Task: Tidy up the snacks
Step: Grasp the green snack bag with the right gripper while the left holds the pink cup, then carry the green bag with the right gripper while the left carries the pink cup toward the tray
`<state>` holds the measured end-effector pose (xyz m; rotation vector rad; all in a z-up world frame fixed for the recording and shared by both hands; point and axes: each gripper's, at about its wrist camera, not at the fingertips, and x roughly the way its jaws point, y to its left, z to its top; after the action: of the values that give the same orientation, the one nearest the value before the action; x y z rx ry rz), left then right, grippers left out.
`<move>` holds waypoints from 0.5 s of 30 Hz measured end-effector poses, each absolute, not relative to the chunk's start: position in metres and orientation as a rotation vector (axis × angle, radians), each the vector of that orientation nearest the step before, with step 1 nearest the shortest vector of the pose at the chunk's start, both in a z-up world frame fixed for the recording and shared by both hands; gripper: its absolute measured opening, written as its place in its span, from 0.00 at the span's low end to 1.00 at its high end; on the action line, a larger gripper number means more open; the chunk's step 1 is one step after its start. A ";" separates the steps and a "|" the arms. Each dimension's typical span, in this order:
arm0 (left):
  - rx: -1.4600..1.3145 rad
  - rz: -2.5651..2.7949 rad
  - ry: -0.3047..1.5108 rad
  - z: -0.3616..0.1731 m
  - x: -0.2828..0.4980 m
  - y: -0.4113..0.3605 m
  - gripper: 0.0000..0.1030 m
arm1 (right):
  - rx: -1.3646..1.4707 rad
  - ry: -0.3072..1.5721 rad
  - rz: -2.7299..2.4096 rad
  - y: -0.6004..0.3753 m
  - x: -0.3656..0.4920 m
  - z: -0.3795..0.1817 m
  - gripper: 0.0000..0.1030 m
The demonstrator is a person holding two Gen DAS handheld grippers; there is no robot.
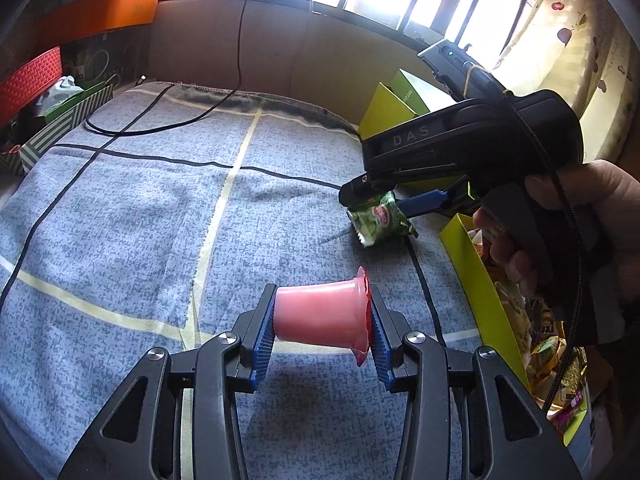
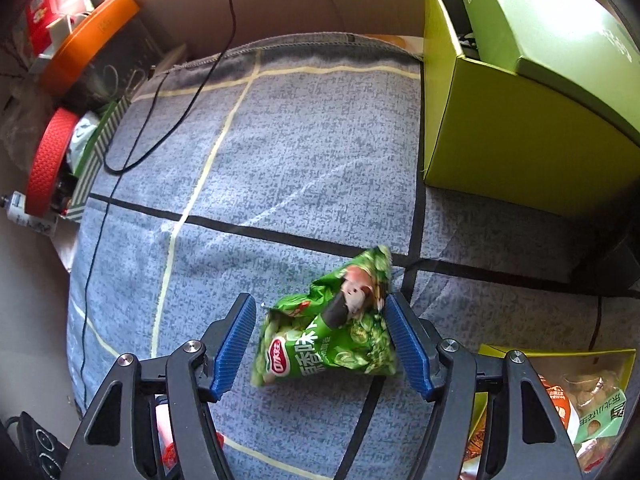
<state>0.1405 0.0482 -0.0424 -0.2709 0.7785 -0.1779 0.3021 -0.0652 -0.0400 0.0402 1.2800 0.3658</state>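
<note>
Between the spread blue pads of the right hand-held gripper (image 2: 320, 344) lies a green snack packet (image 2: 332, 328), crumpled and puffy on the blue-grey checked cloth (image 2: 280, 152). The right pad sits against the packet's edge, while the left pad stands clear of it, so nothing is pinched yet. The packet looks light, soft and slick: film that will buckle and could slide out of a shallow bite. A hold across its fuller middle, away from the thin crimped ends, seems safest, with gentle pressure so the contents are not crushed.

To that gripper's left, the left hand-held gripper (image 1: 322, 320) pinches a pink jelly cup (image 1: 320, 316) sideways, base and lid rim against its pads. Ahead and to the right of the right gripper stands a lime-green box (image 2: 512, 128); close at its right, an open yellow-green box (image 2: 560, 354) holds more snacks.
</note>
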 end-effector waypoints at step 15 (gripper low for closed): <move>-0.272 -0.187 0.789 -0.046 0.143 0.049 0.42 | -0.082 1.267 0.385 -0.059 0.290 -0.043 0.53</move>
<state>0.1427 0.0488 -0.0457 -0.2717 0.7895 -0.1871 0.2903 -0.0594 -0.0431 -0.0821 1.2668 0.3848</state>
